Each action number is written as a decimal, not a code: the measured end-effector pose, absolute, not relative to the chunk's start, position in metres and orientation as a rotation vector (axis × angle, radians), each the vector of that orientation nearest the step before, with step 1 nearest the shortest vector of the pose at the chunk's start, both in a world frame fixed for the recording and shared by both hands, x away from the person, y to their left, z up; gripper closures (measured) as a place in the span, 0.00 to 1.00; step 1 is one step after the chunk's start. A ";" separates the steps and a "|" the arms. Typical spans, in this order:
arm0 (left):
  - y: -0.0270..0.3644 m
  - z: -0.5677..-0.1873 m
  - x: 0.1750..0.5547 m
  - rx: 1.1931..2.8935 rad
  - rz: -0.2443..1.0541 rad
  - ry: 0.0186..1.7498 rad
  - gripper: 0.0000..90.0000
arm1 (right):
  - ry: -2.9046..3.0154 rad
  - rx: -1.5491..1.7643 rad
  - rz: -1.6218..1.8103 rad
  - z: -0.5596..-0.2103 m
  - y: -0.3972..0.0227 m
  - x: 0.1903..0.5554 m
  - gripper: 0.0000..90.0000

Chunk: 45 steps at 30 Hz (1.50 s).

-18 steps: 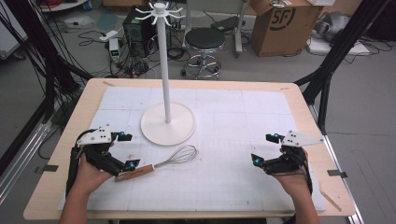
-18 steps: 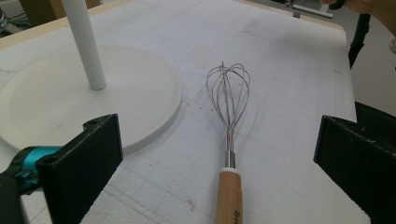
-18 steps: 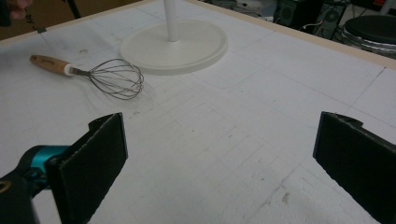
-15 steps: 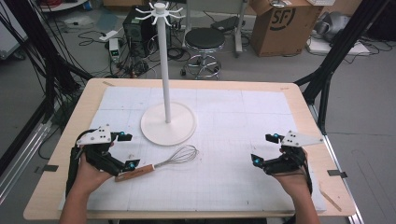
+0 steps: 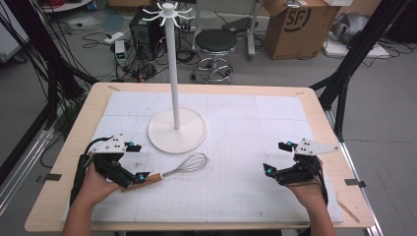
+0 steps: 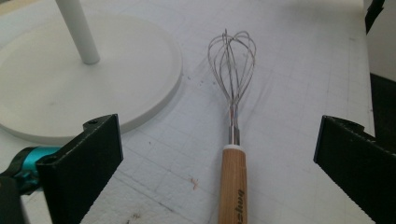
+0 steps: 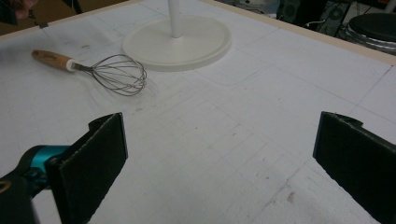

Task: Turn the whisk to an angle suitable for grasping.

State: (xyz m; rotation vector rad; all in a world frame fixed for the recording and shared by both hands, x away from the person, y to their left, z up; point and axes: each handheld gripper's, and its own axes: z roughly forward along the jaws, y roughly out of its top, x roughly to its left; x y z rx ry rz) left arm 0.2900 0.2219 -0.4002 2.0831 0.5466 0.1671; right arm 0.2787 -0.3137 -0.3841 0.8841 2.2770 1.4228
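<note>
The whisk (image 5: pixel 177 168) lies flat on the white mat (image 5: pixel 246 142) of your counter (image 5: pixel 314 98), near its front left part. Its wire head points toward the middle of the counter and its wooden handle points back toward your left hand (image 5: pixel 91 184). In the left gripper view the handle runs up between the two jaws, with clear space on either side of it, and the wire loops lie just beside the edge of the stand (image 6: pixel 70 88).

Your left claw (image 5: pixel 135 162) is spread wide apart, straddling the handle end without pressing on it; in the high view its lower tip sits right at the handle, though you cannot tell there whether it touches.

The stand's round white base rests just behind the whisk, its pole rising to a crown of hooks at the top.

Your right claw (image 5: pixel 279 158) is also spread wide, with nothing between its jaws. It sits low over the mat at the front right, well apart from the whisk, aimed across toward it and the stand.
</note>
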 end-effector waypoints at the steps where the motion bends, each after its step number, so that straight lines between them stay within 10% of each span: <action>1: 0.220 -0.402 0.290 2.104 0.165 0.550 0.02 | 2.281 0.886 1.419 -0.384 -0.313 0.279 0.02; 16: 0.191 -0.428 0.294 2.325 0.083 0.517 0.13 | 2.317 0.873 1.384 -0.390 -0.305 0.280 0.02; 33: 0.190 -0.432 0.293 2.456 0.065 0.439 0.78 | 2.326 0.860 1.367 -0.391 -0.303 0.280 0.02; 45: 0.173 -0.431 0.290 2.473 0.113 0.415 0.78 | 2.325 0.862 1.370 -0.391 -0.304 0.280 0.02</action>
